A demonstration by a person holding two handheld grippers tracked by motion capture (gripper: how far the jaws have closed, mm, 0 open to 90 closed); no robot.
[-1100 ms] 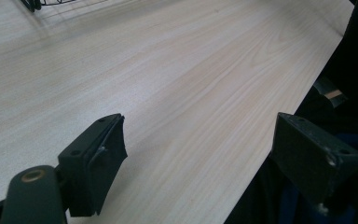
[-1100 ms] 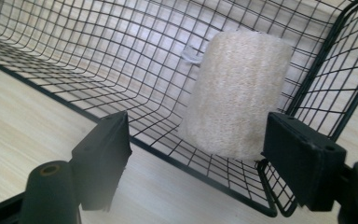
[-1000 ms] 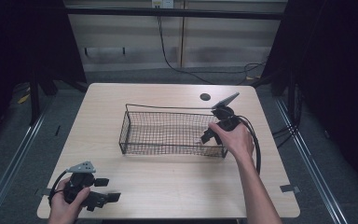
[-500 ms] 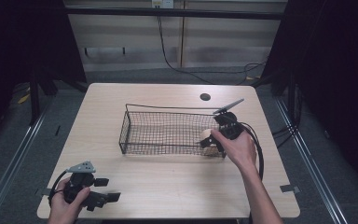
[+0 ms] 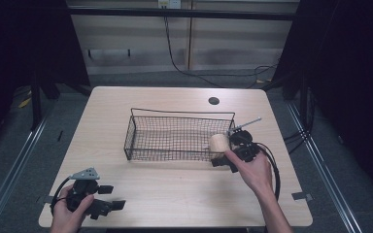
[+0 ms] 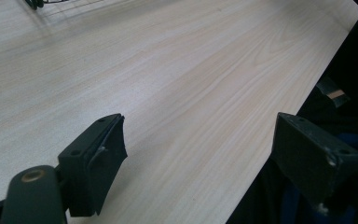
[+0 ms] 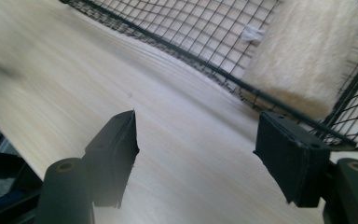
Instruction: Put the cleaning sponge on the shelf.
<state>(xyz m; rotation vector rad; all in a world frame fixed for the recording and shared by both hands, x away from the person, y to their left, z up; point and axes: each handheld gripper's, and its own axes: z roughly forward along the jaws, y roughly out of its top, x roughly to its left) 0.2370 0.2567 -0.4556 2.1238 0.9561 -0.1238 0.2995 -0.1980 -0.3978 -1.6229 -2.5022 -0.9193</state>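
Since a second ago the right gripper (image 5: 222,162) has dropped from above the basket's right end to the table just outside the basket's near right corner, right of centre in the high view. The hand (image 5: 255,170) behind it has come down with it. A cream roll (image 5: 218,144) now shows inside the basket (image 5: 175,112) at its right end; it could not be made out there a second ago, when the gripper stood over that spot. Half a second ago the gripper was already low at that corner.

In the right gripper view the jaws stand wide apart with nothing between them, bare tabletop below. The roll (image 7: 303,56) sits in the upper right of that view, behind the basket's wire wall (image 7: 205,65), fuzzy-surfaced and resting against the mesh. A small white tag or scrap lies on the mesh beside it; nothing on it can be read.

The left gripper (image 5: 109,198) has not moved: lower left of the high view, near the table's (image 5: 175,194) front edge, held by the left hand (image 5: 70,211). Its own view shows the jaws spread wide and empty over the wood grain.

No brand, label or writing is legible anywhere.
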